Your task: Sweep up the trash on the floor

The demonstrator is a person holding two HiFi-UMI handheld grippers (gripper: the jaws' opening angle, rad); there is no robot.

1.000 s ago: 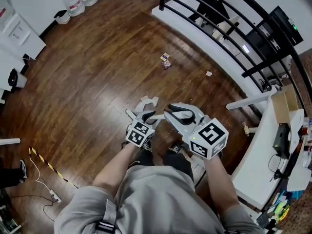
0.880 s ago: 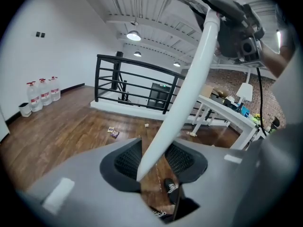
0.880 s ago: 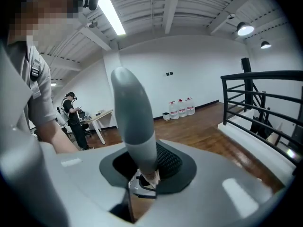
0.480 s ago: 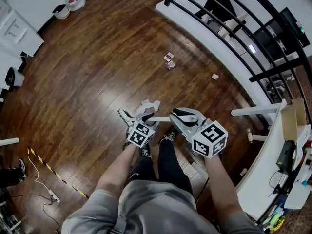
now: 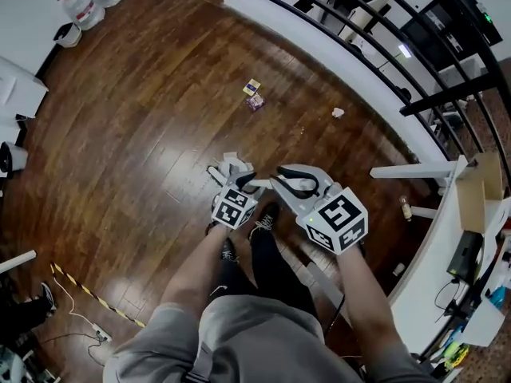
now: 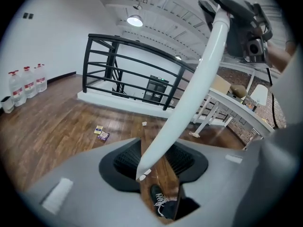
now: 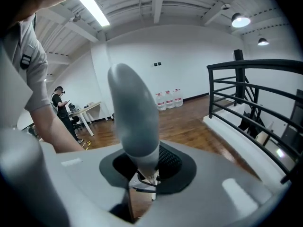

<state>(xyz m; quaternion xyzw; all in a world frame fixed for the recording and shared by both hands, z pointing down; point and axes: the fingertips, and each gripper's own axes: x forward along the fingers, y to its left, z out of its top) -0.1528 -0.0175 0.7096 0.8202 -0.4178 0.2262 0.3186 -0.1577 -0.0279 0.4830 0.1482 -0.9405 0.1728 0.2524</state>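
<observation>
On the dark plank floor [image 5: 144,134], open boards ran wide to the left and ahead. On the far side they were bounded by a curved white ledge [image 5: 319,50] carrying a black railing [image 6: 87,63], and on the right by a white table [image 5: 431,262] with its legs. Both would have hemmed in any stroke made that way.

The person stood mid-floor holding a long white handle [image 6: 191,89], presumably that of the sweeping tool, though no view showed its head. The right gripper [image 5: 283,182] was clamped on the grey grip [image 7: 135,112] at one end. The handle crossed over to the left gripper [image 5: 229,168], whose jaws had just been opening. It lay between them, but floor showed through the gap beside it, so the pads did not look pressed on it.

The sweeping appeared not to have begun. All the trash lay loose ahead, well apart from both grippers. A yellow wrapper [image 5: 251,86] lay just beside a purple one [image 5: 255,101] on open boards, with room all round. A white crumpled scrap [image 5: 338,112] sat further right, near the foot of the ledge, which would probably be the tighter spot to sweep.
</observation>
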